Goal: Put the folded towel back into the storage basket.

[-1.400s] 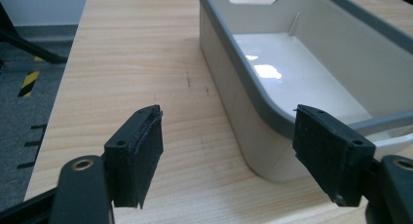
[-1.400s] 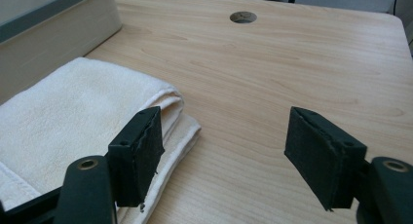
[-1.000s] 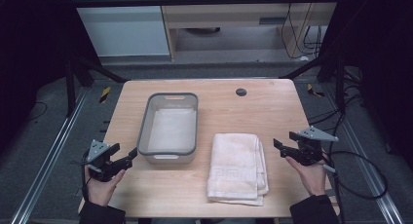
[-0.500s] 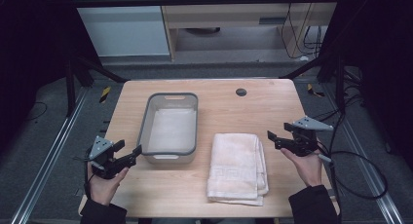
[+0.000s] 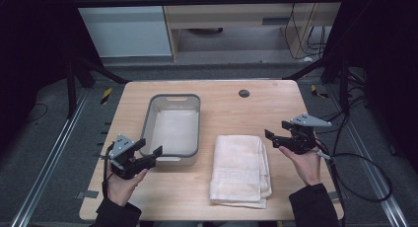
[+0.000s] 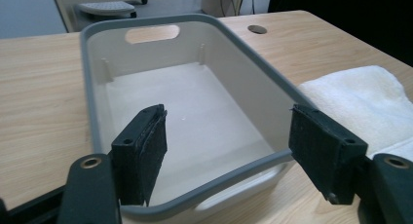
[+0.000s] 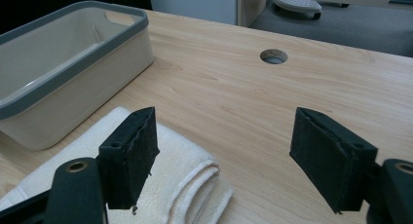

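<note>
The tabletop (image 5: pixel 222 98) is the biggest thing here, pale wood with a cable hole (image 5: pixel 243 93) near its far edge. On it, left of centre, sits the grey-rimmed bin (image 5: pixel 173 124), long axis running away from the person, handle cut-out at the far end, nothing inside. Just right of the bin lies the folded towel (image 5: pixel 240 170), its long axis also running front to back, a folded edge facing the far side. Compared with a second ago, both hands have come inward: the left hand-held gripper (image 5: pixel 150 156) now sits at the bin's near left corner, jaws spread wide over the near rim, gripping nothing; the right hand-held gripper (image 5: pixel 276 131) has moved in to the towel's far right corner, also spread apart and free. That suggests the towel is about to be picked up, perhaps while the bin is steadied, though I can't quite tell from the high view whether the right jaws touch the cloth yet.
</note>
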